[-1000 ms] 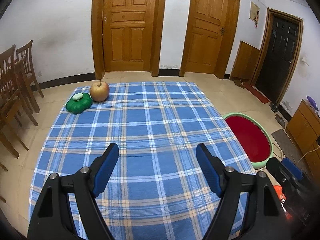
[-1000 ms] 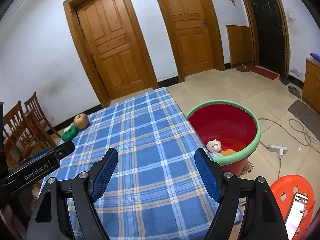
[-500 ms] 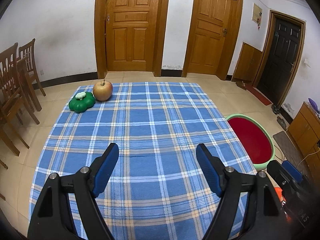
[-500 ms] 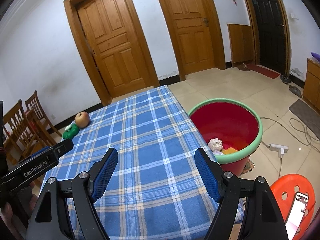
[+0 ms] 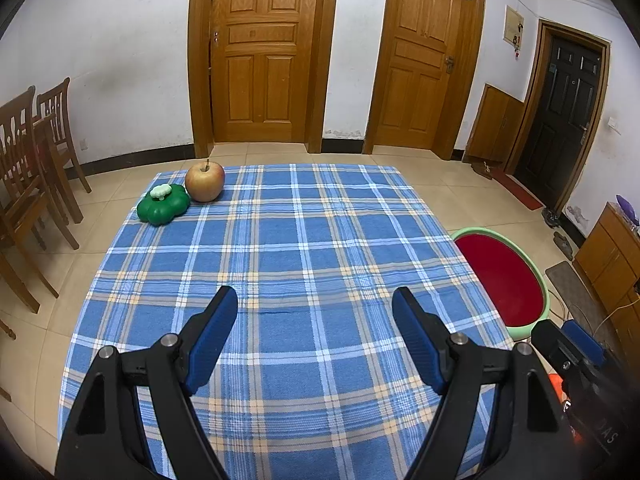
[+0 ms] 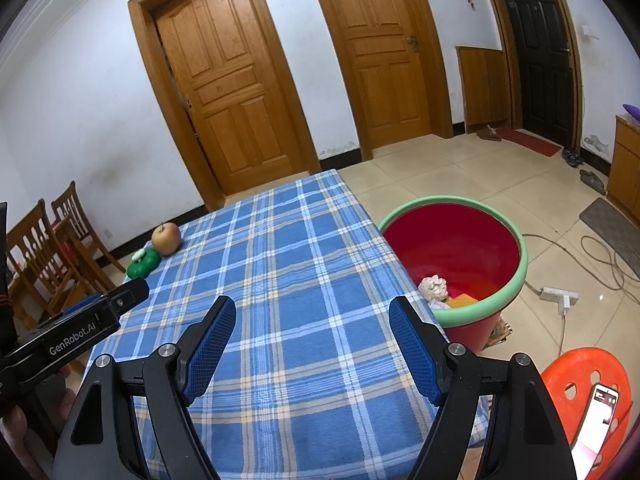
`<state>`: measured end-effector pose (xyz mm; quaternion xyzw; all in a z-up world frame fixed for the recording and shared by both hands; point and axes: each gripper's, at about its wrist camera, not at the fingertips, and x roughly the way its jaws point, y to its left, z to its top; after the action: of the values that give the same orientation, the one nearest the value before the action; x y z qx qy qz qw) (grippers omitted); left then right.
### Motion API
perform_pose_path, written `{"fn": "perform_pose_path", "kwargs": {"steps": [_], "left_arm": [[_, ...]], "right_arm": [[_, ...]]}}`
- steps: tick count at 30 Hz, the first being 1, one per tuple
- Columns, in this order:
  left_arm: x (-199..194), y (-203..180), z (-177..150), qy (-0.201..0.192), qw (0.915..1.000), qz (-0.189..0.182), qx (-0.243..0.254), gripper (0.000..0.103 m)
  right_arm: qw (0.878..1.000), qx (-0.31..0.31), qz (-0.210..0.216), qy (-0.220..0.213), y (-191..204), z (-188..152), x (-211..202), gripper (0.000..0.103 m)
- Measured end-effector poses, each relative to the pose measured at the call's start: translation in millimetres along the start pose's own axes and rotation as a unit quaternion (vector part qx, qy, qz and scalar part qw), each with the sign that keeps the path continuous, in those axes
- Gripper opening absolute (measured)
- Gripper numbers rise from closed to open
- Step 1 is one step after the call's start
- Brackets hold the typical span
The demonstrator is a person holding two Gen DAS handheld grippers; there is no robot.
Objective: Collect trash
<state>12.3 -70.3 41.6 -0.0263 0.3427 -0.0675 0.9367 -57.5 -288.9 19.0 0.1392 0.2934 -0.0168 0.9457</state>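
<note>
A red bin with a green rim (image 6: 480,308) stands on the floor right of the table; it holds a crumpled white paper ball (image 6: 434,286) and a yellow-orange piece (image 6: 462,301). The bin also shows in the left wrist view (image 5: 536,280). The table carries a blue plaid cloth (image 5: 304,248). An apple (image 5: 205,181) and a green pumpkin-shaped toy (image 5: 163,205) sit at its far left corner; both show in the right wrist view, the apple (image 6: 165,238) and the toy (image 6: 144,262). My left gripper (image 5: 314,306) and right gripper (image 6: 312,316) are open and empty above the near cloth.
Wooden chairs (image 5: 32,168) stand left of the table. An orange stool (image 6: 580,380) with a phone (image 6: 596,416) on it is at the near right. A power strip (image 6: 558,294) and cables lie on the floor beyond the bin. Doors line the far wall.
Both views have shifted slightly; the left gripper has drawn back and up a little from the table. Both grippers stay open and empty.
</note>
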Motion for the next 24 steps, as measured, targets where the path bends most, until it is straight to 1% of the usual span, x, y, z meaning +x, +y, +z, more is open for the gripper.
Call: {"fn": "perform_pose_path", "kwargs": {"steps": [24], "left_arm": [[0.4, 0.1, -0.2, 0.001, 1.0000, 0.000, 0.000, 0.079]], "right_arm": [[1.000, 0.001, 0.001, 0.001, 2.0, -1.4, 0.5, 0.080]]}}
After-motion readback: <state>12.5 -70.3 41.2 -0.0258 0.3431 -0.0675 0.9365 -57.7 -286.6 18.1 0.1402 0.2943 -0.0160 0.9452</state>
